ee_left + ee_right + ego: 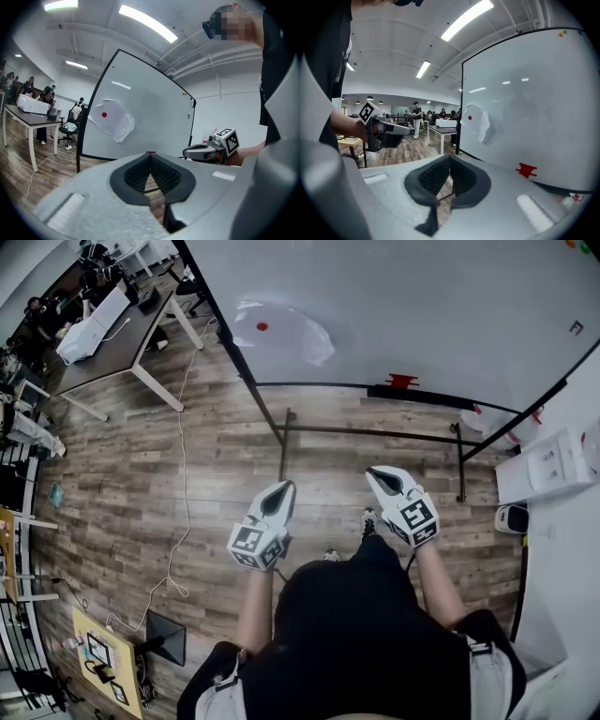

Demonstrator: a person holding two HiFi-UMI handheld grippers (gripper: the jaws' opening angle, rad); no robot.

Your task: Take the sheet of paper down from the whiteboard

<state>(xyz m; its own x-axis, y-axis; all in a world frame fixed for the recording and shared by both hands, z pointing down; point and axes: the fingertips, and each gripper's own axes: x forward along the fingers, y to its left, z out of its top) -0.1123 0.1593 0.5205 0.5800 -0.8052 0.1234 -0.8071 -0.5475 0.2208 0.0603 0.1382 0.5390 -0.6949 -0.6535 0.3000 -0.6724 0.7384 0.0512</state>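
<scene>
A crumpled white sheet of paper hangs on the large white black-framed whiteboard, near the board's left edge and in its lower half. A small round red magnet sits on the sheet's upper left part and pins it there; the sheet's lower right corner sags away in a loose fold. A small red piece sits on the board's bottom edge, well to the right of the sheet.

The person stands on the grey-brown wooden plank floor, facing the board, with both arms held forward. The grey left hand-held gripper has its dark ribbed pads pressed together at the tips, with nothing between them. The grey right hand-held gripper is likewise closed tip to tip and empty. Both point toward the board's lower frame and are well apart from the sheet, the two side by side at about the same height
</scene>
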